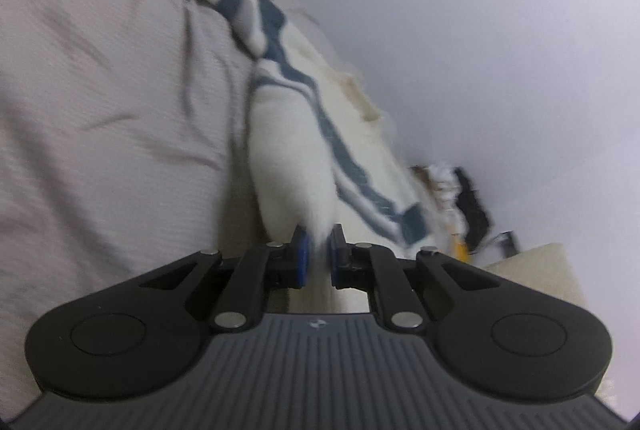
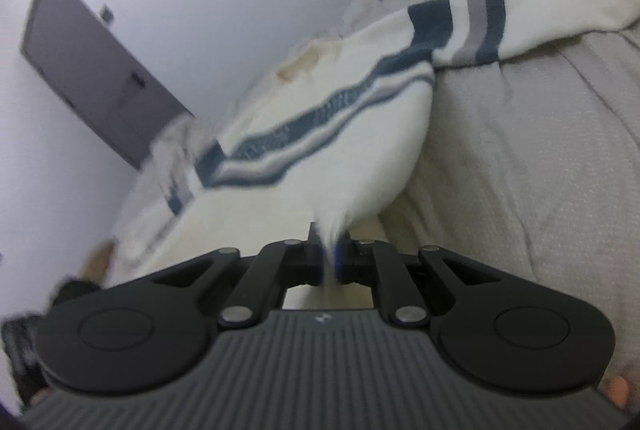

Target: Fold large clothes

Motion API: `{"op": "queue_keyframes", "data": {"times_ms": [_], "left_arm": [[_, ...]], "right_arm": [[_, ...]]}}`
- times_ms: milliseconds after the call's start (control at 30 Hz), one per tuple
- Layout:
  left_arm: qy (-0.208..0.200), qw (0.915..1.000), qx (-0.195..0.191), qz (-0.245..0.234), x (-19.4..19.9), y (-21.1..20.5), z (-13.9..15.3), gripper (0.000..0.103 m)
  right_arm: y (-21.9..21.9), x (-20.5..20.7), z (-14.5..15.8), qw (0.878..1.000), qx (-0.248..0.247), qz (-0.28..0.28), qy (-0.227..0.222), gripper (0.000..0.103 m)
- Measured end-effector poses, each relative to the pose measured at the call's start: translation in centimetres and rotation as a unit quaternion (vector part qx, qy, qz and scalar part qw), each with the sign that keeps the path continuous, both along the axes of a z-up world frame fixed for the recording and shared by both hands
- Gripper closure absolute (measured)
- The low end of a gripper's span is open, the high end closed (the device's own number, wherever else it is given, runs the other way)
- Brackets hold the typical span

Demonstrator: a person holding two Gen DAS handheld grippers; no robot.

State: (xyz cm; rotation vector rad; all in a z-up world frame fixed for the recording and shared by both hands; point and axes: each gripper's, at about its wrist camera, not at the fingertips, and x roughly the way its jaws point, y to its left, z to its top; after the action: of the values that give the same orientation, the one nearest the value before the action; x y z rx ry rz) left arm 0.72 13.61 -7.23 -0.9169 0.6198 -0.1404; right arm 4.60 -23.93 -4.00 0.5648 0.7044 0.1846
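Wrinkled grey bedspread beneath plain white wall.

Two wrist fisheyes, each close behind its own black two-finger gripper, both angled down over a bed.

Left view looks along the left gripper with the wrinkled grey bedspread on its left and a pale wall on its right; right view looks along the right gripper, wall and a grey door left, bedspread right. Both horizons tilted. Shared: the cream knit sweater with blue and grey stripes, very near the lens, its cloth filling the middle of each view.
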Motion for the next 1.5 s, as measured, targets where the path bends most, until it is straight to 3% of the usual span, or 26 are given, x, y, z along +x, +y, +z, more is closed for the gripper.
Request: {"op": "queue_keyframes", "data": {"times_ms": [100,233,333,433,533,633,667,700,733,800,833,933,1033,1200,1333,1500], "left_arm": [[0.033,0.9984,0.045,-0.002,0.4,-0.5,-0.2,0.091],[0.086,0.9881,0.127,-0.005,1.3,-1.8,-1.3,0.091],[0.118,0.9809,0.155,-0.005,1.9,-2.1,-2.7,0.09],[0.128,0.9775,0.167,-0.007,2.3,-2.1,-3.5,0.09],[0.119,0.98,0.16,-0.008,1.9,-1.7,-3.5,0.088],[0.111,0.9787,0.172,-0.006,1.7,-2.1,-2.7,0.066],[0.104,0.9773,0.184,-0.003,1.4,-2.2,-2.2,0.049],[0.095,0.9761,0.195,0.0,1.1,-2.5,-1.7,0.041],[0.084,0.9746,0.208,0.003,0.8,-2.7,-1.1,0.041],[0.064,0.9725,0.224,0.002,0.2,-3.3,0.0,0.041],[0.051,0.9727,0.227,-0.003,0.0,-3.5,0.5,0.041],[0.015,0.9696,0.243,-0.023,-0.3,-5.1,1.4,0.041],[-0.006,0.962,0.269,-0.047,-0.1,-7.1,1.9,0.041],[-0.029,0.9536,0.291,-0.073,1.9,-10.5,1.7,0.041],[-0.039,0.9444,0.313,-0.094,4.3,-13.1,0.7,0.041],[-0.016,0.9333,0.339,-0.118,6.6,-14.9,-2.1,0.041]], "right_arm": [[0.5,0.2,-0.9,0.999,-0.026,0.003,0.025,0.094],[1.0,1.1,-3.7,0.995,-0.054,0.006,0.081,0.094],[1.4,2.1,-6.0,0.99,-0.061,0.006,0.13,0.094],[1.7,2.5,-6.6,0.987,-0.064,0.003,0.147,0.093],[1.7,2.3,-6.3,0.988,-0.061,-0.003,0.141,0.091],[0.9,1.6,-5.2,0.992,-0.037,-0.016,0.123,0.09],[0.5,1.4,-4.7,0.992,-0.033,-0.025,0.117,0.087],[0.2,1.2,-4.3,0.993,-0.031,-0.032,0.113,0.08],[-0.2,0.9,-3.9,0.993,-0.029,-0.038,0.109,0.074],[-1.1,0.6,-3.0,0.994,-0.016,-0.049,0.098,0.051],[-1.5,0.8,-2.6,0.994,-0.011,-0.052,0.092,0.048],[-3.1,1.4,-0.8,0.996,-0.007,-0.063,0.068,0.047],[-5.5,2.5,1.0,0.995,0.007,-0.084,0.044,0.038],[-11.2,5.7,2.6,0.992,0.021,-0.125,0.014,0.037],[-15.1,9.1,0.7,0.988,0.046,-0.146,0.013,0.037],[-19.2,13.6,-4.5,0.981,0.05,-0.185,0.028,0.037]]}}
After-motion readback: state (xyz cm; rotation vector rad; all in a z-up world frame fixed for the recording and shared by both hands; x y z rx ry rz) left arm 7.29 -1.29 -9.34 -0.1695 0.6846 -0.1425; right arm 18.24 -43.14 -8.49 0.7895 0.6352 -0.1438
